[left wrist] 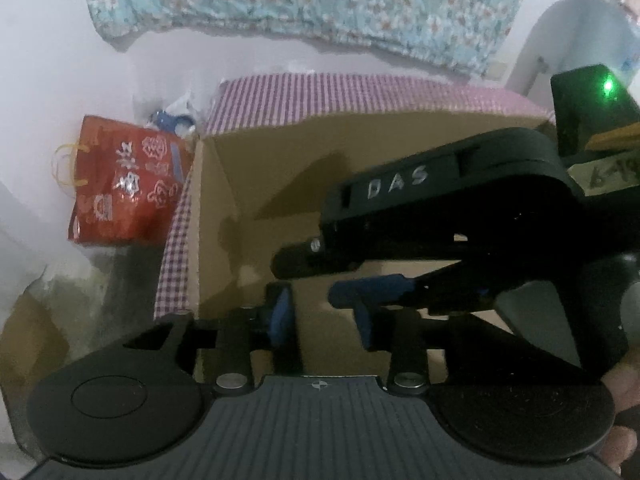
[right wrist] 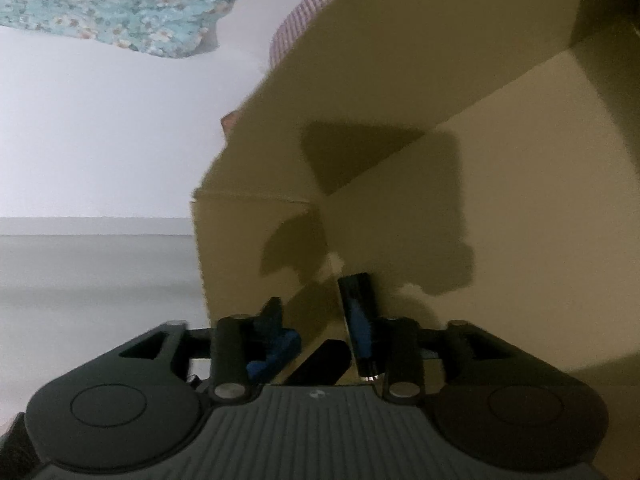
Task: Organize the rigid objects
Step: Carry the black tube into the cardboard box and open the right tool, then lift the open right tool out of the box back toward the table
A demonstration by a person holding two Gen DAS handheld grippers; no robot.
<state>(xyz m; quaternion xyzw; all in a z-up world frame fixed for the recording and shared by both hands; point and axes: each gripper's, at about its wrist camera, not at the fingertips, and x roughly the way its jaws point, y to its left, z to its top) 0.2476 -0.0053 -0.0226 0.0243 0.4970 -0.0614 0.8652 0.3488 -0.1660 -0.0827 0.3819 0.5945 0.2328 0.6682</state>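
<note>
Dim, soft pics w/ motion blur, fisheye-bent edges, hard shadows inside cardboard box (right wrist: 500,200)

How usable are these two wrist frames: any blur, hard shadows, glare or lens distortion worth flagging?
Left wrist view: strong fisheye bend, soft focus on the red bag, a green light flaring on the right gripper. Right wrist view: dim, with hard gripper shadows across the cardboard box; the white wall is washed out.

Free room and obstacles at the open cardboard box (left wrist: 240,184).
The box floor ahead lies bare; its brown walls close the far side and left. The right gripper (left wrist: 344,280) crosses in from the right, just beyond the left gripper (left wrist: 324,316).
</note>
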